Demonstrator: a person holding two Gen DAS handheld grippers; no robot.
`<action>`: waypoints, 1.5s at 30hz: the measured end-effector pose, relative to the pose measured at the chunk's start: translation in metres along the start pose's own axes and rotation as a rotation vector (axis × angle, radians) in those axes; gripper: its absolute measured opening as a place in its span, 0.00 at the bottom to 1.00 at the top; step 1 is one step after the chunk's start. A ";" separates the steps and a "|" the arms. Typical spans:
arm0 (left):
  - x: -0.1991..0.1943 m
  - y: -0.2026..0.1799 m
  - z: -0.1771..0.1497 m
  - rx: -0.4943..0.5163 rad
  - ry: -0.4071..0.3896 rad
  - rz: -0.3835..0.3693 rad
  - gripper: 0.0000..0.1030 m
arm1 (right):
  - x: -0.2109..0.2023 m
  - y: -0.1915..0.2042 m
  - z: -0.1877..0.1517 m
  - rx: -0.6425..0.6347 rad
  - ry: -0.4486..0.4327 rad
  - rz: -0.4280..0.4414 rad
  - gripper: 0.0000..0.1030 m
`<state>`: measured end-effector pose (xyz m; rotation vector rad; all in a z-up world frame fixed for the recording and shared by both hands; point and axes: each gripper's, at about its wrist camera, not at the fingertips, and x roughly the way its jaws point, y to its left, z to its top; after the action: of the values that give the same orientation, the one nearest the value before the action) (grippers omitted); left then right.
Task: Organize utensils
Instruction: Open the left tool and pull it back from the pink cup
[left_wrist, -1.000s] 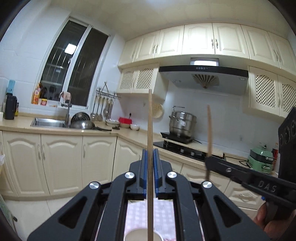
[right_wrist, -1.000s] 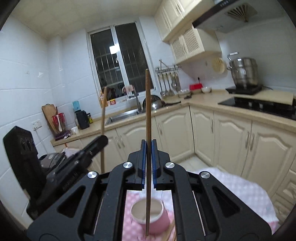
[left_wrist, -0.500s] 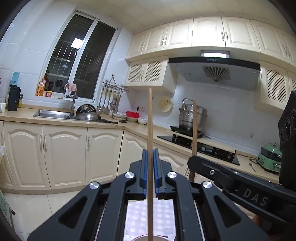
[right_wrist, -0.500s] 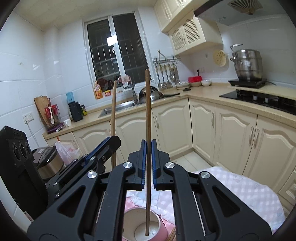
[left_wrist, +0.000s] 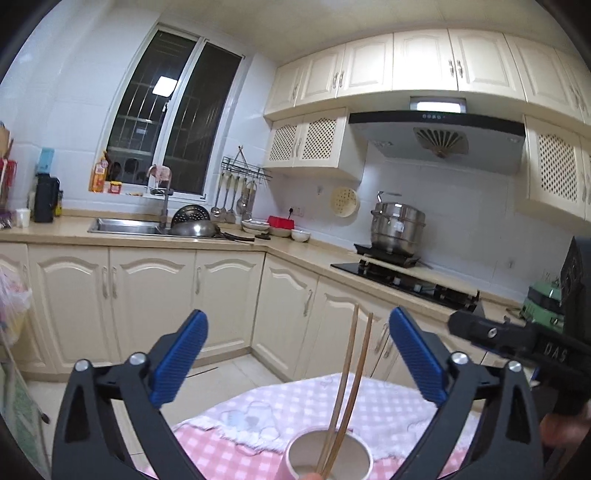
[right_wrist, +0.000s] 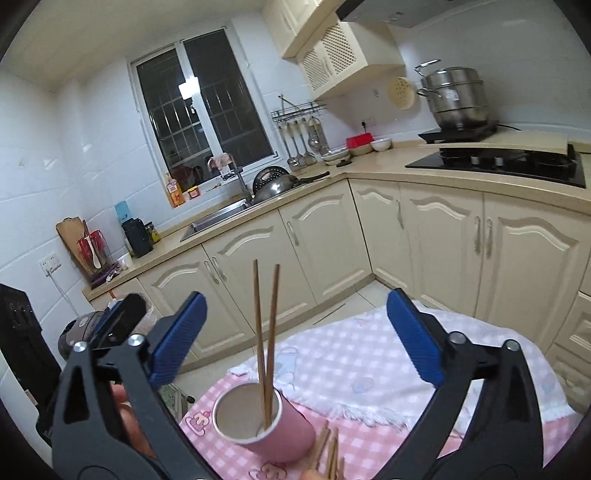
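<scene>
Chopsticks (right_wrist: 266, 332) stand in cup (right_wrist: 291, 435), their tips hidden inside.

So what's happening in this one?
A person holding a tool in each hand is sorting chopsticks into a pink cup on a checked cloth. Two chopsticks stand loose in the cup. The left tool and right tool are opening, pads clear of them. More chopsticks lie beside the cup.
</scene>
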<state>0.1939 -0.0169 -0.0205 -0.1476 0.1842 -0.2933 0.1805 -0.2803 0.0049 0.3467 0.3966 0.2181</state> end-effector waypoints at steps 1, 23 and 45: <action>-0.004 -0.001 0.001 0.007 0.006 0.002 0.96 | -0.006 -0.002 -0.001 -0.001 0.005 -0.010 0.94; -0.085 -0.023 0.013 0.080 0.114 0.057 0.96 | -0.089 -0.002 -0.004 -0.037 0.038 -0.050 0.94; -0.080 -0.030 -0.044 0.114 0.309 0.031 0.96 | -0.099 -0.021 -0.050 -0.119 0.226 -0.117 0.94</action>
<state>0.1013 -0.0262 -0.0452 0.0149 0.4742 -0.2938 0.0733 -0.3123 -0.0124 0.1814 0.6229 0.1654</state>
